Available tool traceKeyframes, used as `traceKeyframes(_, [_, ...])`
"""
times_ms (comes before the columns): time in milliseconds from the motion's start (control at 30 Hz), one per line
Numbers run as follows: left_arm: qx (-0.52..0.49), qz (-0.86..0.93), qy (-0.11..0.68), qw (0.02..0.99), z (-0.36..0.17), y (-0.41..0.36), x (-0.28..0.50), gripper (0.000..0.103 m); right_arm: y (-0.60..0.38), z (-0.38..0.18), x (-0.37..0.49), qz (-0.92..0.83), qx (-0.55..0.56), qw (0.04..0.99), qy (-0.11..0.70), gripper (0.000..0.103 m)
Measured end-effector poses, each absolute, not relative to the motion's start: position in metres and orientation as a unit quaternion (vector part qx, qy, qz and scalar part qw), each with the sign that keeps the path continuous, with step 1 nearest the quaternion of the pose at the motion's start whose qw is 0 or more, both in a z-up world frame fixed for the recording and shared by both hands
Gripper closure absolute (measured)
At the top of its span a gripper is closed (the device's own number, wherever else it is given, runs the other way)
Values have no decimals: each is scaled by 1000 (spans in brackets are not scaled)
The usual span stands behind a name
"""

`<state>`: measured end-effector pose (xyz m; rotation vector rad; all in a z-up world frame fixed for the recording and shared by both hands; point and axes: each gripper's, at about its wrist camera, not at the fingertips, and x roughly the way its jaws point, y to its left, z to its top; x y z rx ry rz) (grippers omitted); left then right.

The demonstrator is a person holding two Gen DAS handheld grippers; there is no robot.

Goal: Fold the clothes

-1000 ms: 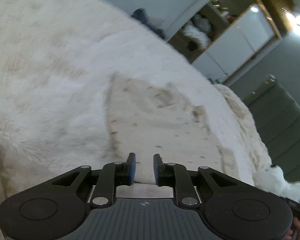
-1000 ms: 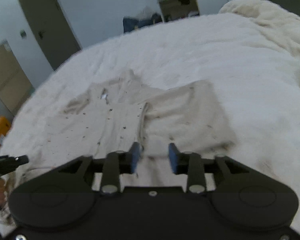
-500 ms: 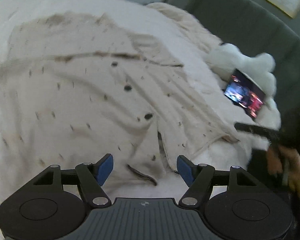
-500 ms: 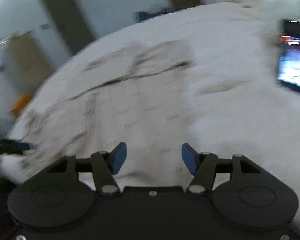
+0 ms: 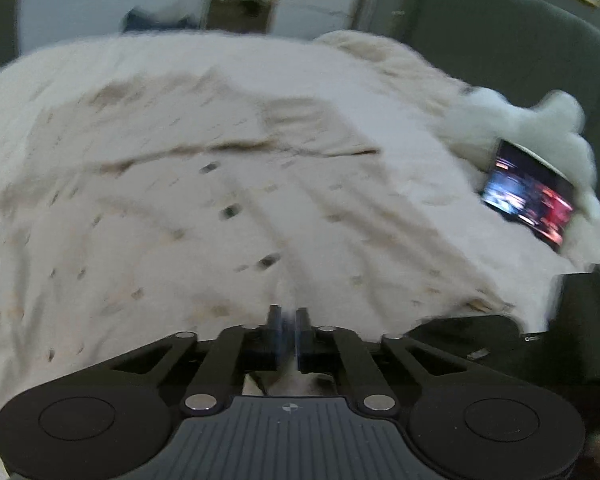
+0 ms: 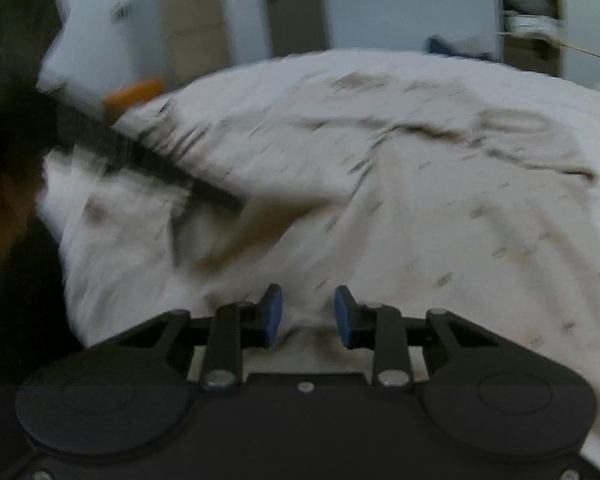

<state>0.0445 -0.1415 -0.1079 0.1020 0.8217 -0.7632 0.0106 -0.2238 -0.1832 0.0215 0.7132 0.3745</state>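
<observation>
Left tongs (image 5: 288, 326) closing on the garment (image 5: 220, 216); right tongs (image 6: 308, 314) closing, hem between, ungripped.

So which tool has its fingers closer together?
The left tool: its jaws are closing, almost touching, on the shirt edge. The right tool, also closing, shows a wide gap with cloth lying loose between.

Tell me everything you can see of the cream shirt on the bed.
The cream shirt is thin fabric scattered with small dark marks, with dark buttons down the front. It lies spread, creased and unfolded on the fluffy white bed cover. The left gripper is closing at its near hem, cloth between the jaws; the picture is blurred.
</observation>
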Motion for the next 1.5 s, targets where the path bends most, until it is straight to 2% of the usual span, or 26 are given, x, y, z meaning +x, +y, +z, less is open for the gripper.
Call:
traceKeyframes(33, [44,-377,394,837,-110,-145,43,72,-228,-182,10,187,21,919,348,72])
traceKeyframes(67, [42,-387,399,830,-112,-148,42,68,-243,-178,9,190,65,917,345,72])
traceKeyframes(167, [61,-377,405,831,-122,-152,38,67,-295,-173,9,155,198,912,323,71])
traceKeyframes(233, [69,-364,402,838,-126,-151,36,62,-321,-173,7,114,224,916,312,67])
traceKeyframes(267, [75,-357,399,841,-128,-151,36,58,-325,-174,8,103,225,917,313,66])
traceKeyframes(300, [88,-352,395,844,-131,-152,35,50,-329,-176,8,92,231,916,316,65])
traceKeyframes(333, [105,-349,393,844,-136,-155,34,47,-332,-177,9,81,237,914,320,65])
traceKeyframes(467, [167,-369,424,810,-161,-165,31,47,-332,-182,14,82,260,905,326,59])
traceKeyframes(600, [207,-392,397,803,-154,-167,18,47,-323,-184,14,80,232,911,332,55])
traceKeyframes(667, [185,-399,383,812,-137,-157,18,41,-322,-186,12,81,234,908,337,54])
traceKeyframes(700, [170,-394,372,823,-127,-149,21,32,-323,-186,12,81,238,908,336,54])
traceKeyframes(733, [162,-383,364,833,-121,-143,24,28,-324,-185,13,81,240,907,335,54])
traceKeyframes(1000, [122,-341,383,850,-150,-145,40,28,-320,-192,23,75,231,905,348,53])
traceKeyframes(1133, [162,-363,397,827,-168,-165,26,28,-321,-193,21,73,229,906,349,53])
traceKeyframes(1233, [221,-383,358,823,-157,-174,6,28,-327,-193,19,69,239,904,347,53])
traceKeyframes(1400, [231,-384,319,835,-120,-155,2,26,-331,-192,21,68,247,903,344,53])
traceKeyframes(1500, [270,-354,302,843,-104,-134,6,24,-331,-192,21,69,246,904,344,53])
